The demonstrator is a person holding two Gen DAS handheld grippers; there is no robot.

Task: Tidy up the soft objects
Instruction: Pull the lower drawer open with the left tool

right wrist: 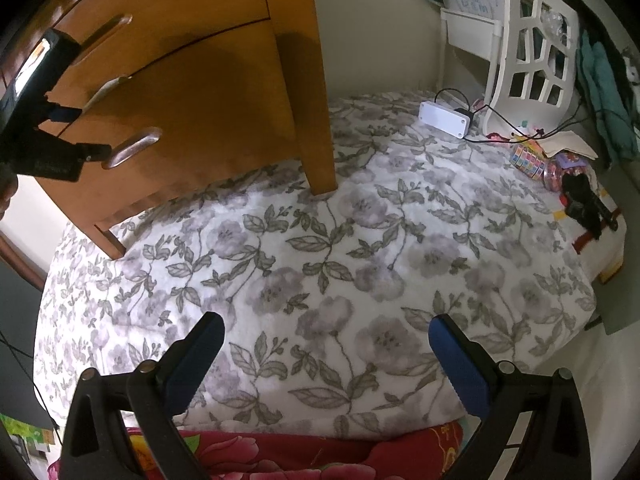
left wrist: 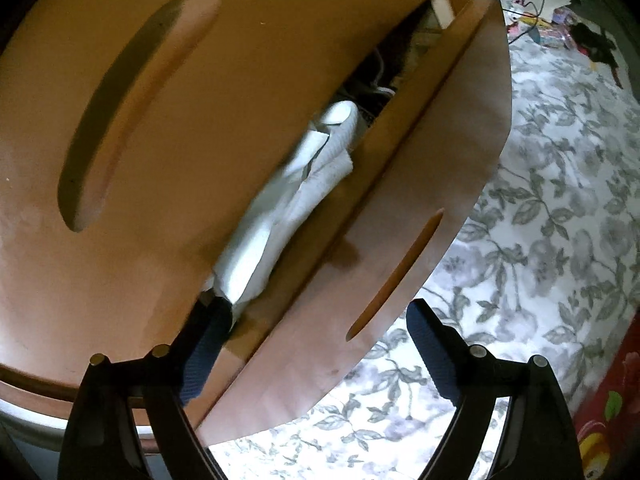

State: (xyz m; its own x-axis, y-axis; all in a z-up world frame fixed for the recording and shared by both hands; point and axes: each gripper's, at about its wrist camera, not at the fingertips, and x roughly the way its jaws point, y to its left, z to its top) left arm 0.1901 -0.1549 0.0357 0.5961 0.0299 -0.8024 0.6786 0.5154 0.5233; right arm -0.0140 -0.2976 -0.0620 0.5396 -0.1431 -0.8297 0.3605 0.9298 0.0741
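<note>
White cloth (left wrist: 296,196) lies bunched in the gap of the part-open drawer (left wrist: 432,208) of the wooden dresser (right wrist: 192,92), one end trailing out over the drawer's near edge. Left hand-held gripper (left wrist: 316,344) has jaws spread wide w/ nothing pinched; its left finger (left wrist: 204,344) sits just by the cloth's trailing end. Right hand-held gripper (right wrist: 324,360) hangs wide open & empty over the floral blanket (right wrist: 360,248). Cloth looks light, limp, likely to snag on the drawer edge; prob best pinched at the thick bunched middle

White cloth (left wrist: 296,188) fills the narrow drawer (left wrist: 420,184) gap; floral blanket (right wrist: 360,260) lies open
</note>
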